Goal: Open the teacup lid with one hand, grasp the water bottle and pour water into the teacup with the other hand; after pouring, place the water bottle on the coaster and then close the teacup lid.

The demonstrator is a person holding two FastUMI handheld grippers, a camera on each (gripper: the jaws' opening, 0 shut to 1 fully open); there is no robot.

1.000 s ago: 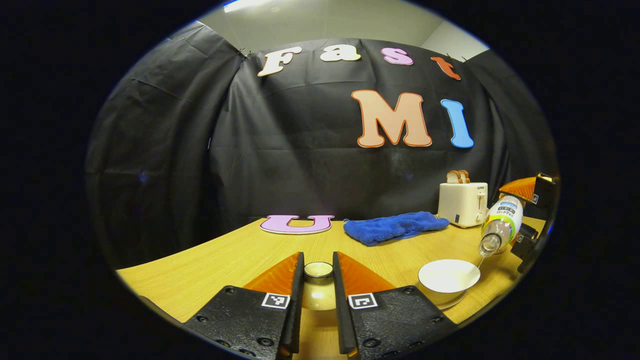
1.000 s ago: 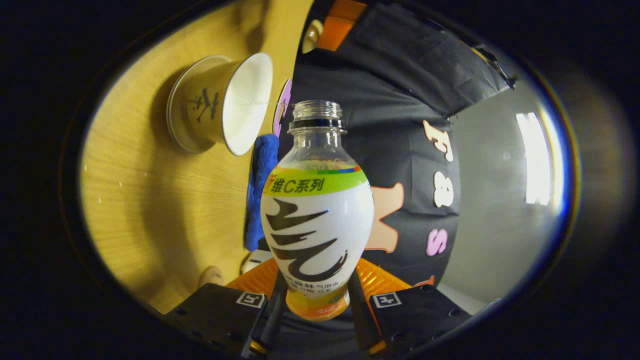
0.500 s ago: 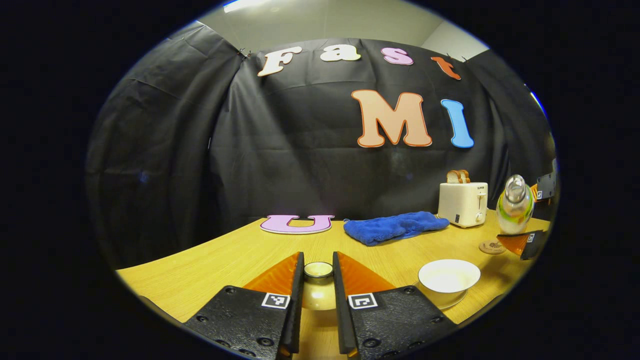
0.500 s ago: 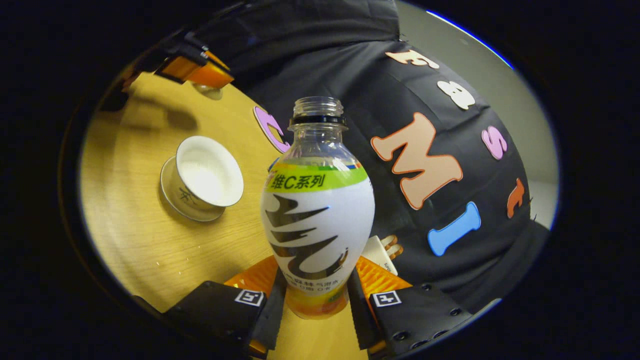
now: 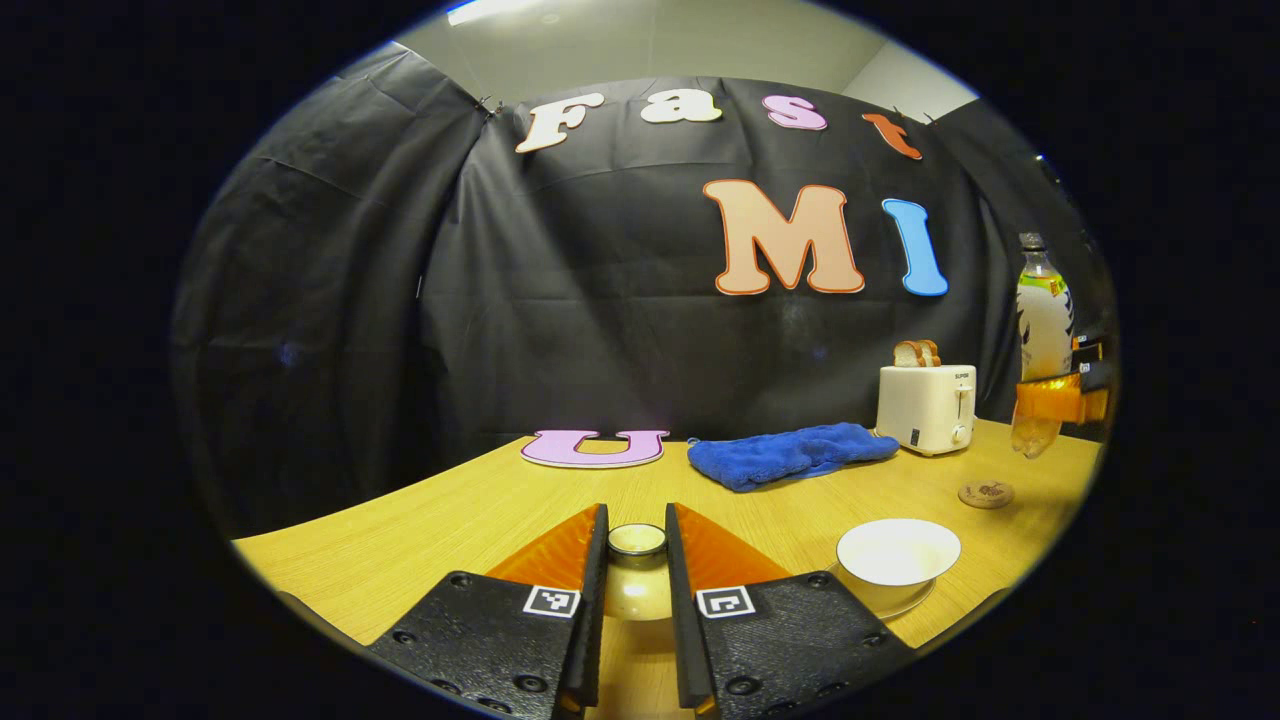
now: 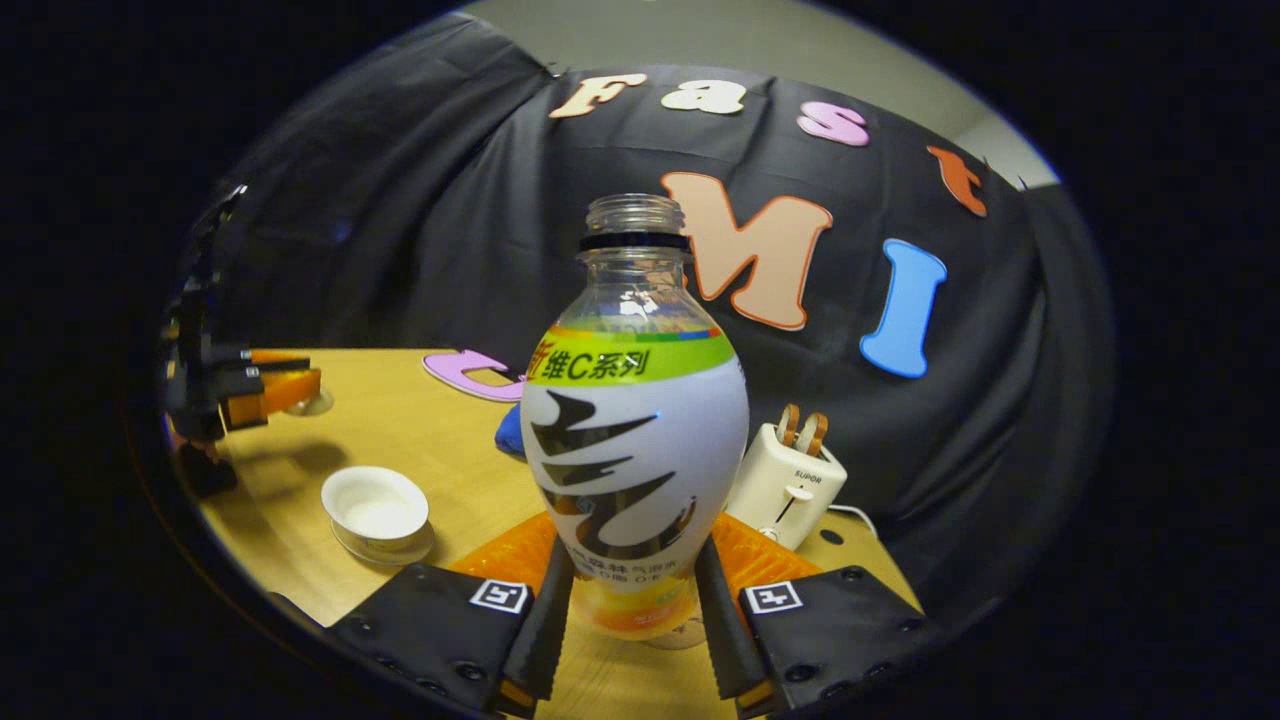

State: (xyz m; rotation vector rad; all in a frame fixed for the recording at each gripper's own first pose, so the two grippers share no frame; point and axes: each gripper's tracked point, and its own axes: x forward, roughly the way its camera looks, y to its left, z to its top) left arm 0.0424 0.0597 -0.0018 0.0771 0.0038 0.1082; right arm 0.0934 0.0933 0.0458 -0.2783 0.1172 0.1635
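Note:
In the left gripper view my left gripper is shut on the pale teacup lid, held just above the table by its knob. The open white teacup sits on its saucer to the right. A small round coaster lies beyond it. Above the coaster the water bottle hangs upright in my right gripper. In the right gripper view my right gripper is shut on the uncapped bottle low on its body. The teacup stands lower left there, and the left gripper is farther left.
A white toaster with bread slices stands at the back right, also behind the bottle as the toaster. A blue cloth lies mid-table near the wall. The wooden table ends close in front of the left gripper.
The bottle went from tilted over the teacup to upright, and rose and moved right, away from the cup, to above the coaster. The left gripper and lid stayed still.

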